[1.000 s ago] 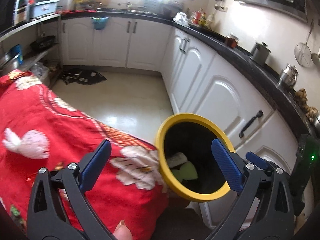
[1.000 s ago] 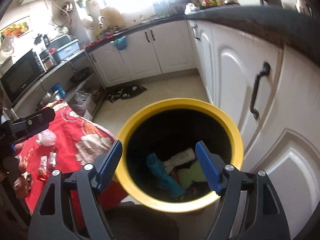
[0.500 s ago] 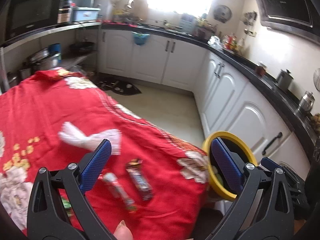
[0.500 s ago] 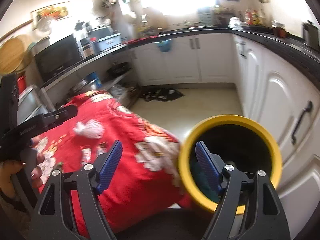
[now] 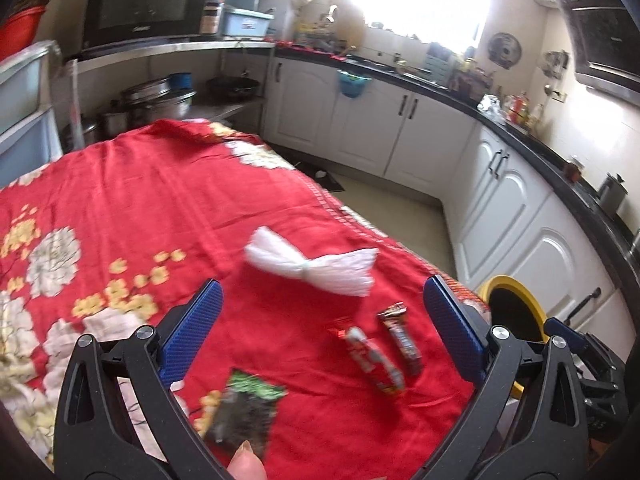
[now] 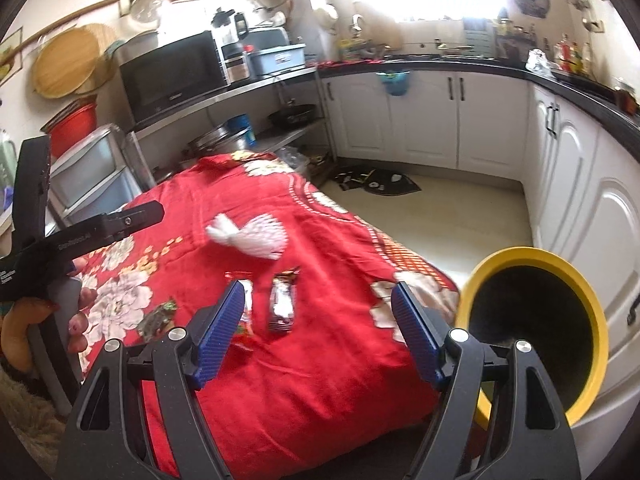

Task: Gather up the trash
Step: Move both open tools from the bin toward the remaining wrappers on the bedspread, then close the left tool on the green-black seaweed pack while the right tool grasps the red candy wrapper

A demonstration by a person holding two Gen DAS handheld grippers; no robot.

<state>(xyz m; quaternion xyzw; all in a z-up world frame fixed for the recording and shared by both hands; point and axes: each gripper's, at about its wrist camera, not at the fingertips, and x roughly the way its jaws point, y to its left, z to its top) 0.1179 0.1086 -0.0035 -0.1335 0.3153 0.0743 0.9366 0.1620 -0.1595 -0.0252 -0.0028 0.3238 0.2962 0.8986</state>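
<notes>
A table under a red flowered cloth point(image 5: 160, 208) point(image 6: 320, 380) carries the trash. A white knotted plastic bag point(image 5: 316, 266) point(image 6: 250, 236) lies mid-table. Nearer lie a red-and-white wrapper point(image 5: 372, 358) point(image 6: 245, 312), a dark wrapper point(image 5: 402, 338) point(image 6: 283, 300) and a dark green packet point(image 5: 246, 408) point(image 6: 158, 318). A yellow-rimmed bin point(image 5: 516, 312) point(image 6: 536, 332) stands off the table's right edge. My left gripper point(image 5: 322, 324) is open above the wrappers. My right gripper point(image 6: 318, 328) is open over the table's near edge, with nothing between its fingers.
White cabinets under a black counter point(image 5: 432, 136) point(image 6: 560, 140) run along the back and right. A shelf with a microwave point(image 5: 140, 4) point(image 6: 172, 70) and pots stands at the left. A dark mat point(image 6: 376, 182) lies on the pale floor. A hand point(image 6: 76, 320) holds the left gripper's handle.
Both views have swung left from the bin to the table. The bin has slid to the right edge, and the wrappers, packet and white bag have come into view.
</notes>
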